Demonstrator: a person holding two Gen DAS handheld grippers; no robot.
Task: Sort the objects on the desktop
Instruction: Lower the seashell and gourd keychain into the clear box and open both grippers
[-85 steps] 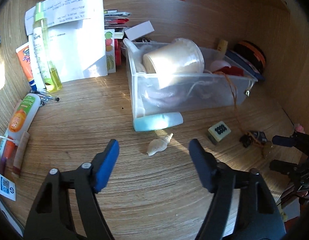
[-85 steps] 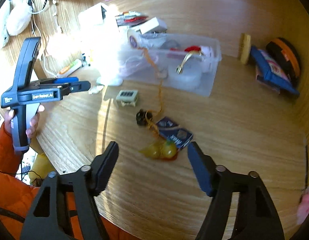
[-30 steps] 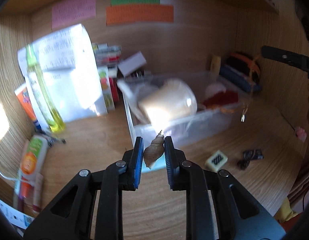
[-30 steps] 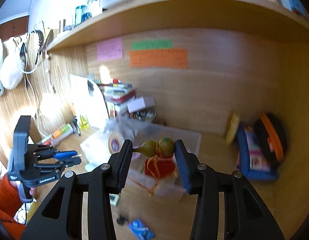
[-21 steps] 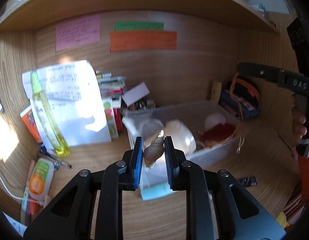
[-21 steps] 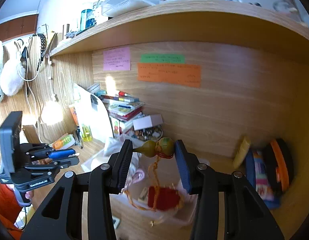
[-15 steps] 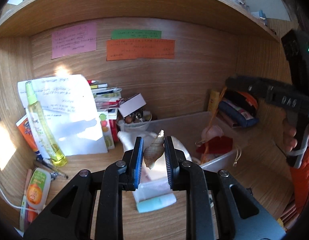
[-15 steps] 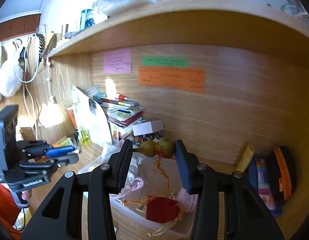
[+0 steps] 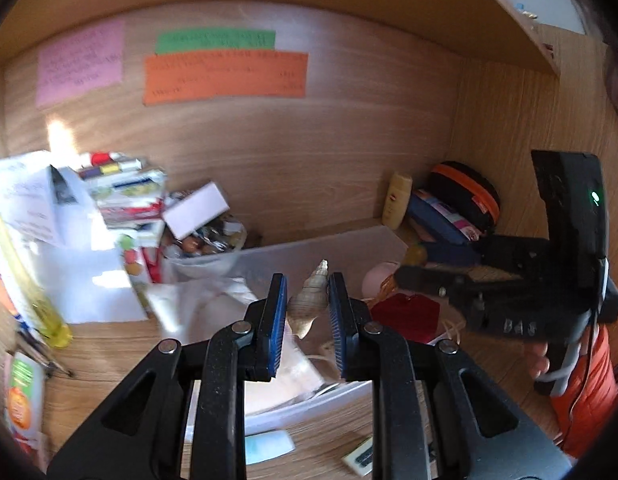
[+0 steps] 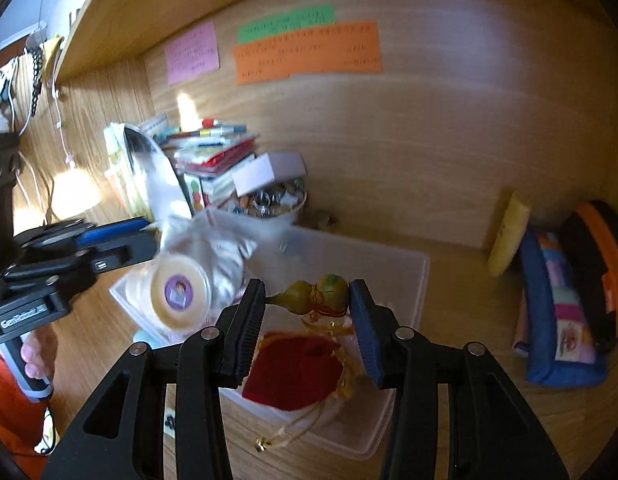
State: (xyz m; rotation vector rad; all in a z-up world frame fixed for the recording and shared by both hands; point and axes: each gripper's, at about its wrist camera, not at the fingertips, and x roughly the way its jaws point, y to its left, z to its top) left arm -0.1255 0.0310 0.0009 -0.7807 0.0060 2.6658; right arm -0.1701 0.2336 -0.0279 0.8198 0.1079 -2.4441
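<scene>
In the left wrist view, the left gripper [image 9: 307,300] was clamped on a pale spiral seashell [image 9: 307,304], its spire pointing toward 12 o'clock. Under the jaws, at 6 o'clock, a light-blue tube [image 9: 269,444] lay on the wooden desk [image 9: 109,356], with a small keypad-like block [image 9: 359,457] at 5 o'clock. Just beyond the shell stood the clear plastic bin [image 9: 309,400], holding a crumpled plastic bag [image 9: 213,292] and a red pouch [image 9: 407,316]. At 3 o'clock the right gripper [image 9: 409,276] reached in over the bin.

In the right wrist view, the right gripper [image 10: 307,300] was closed on a small yellow-green gourd charm [image 10: 315,294], held sideways above the clear plastic bin [image 10: 389,272]. Directly below it lay the red pouch [image 10: 297,372], its gold cord [image 10: 293,424] trailing over the near rim toward 6 o'clock. At 9 o'clock a round tape roll [image 10: 179,294] sat in the bin wrapped in the bag, with the left gripper [image 10: 141,224] beside it. Farther back, at 11 o'clock, a stack of books [image 10: 213,152] and a bowl of small trinkets [image 10: 269,202] stood against the wall. At 3 o'clock lay a blue pouch [image 10: 557,312] and an orange-trimmed black case [image 10: 605,264]. Pink, green and orange notes [image 10: 309,52] hung highest on the back wall.
</scene>
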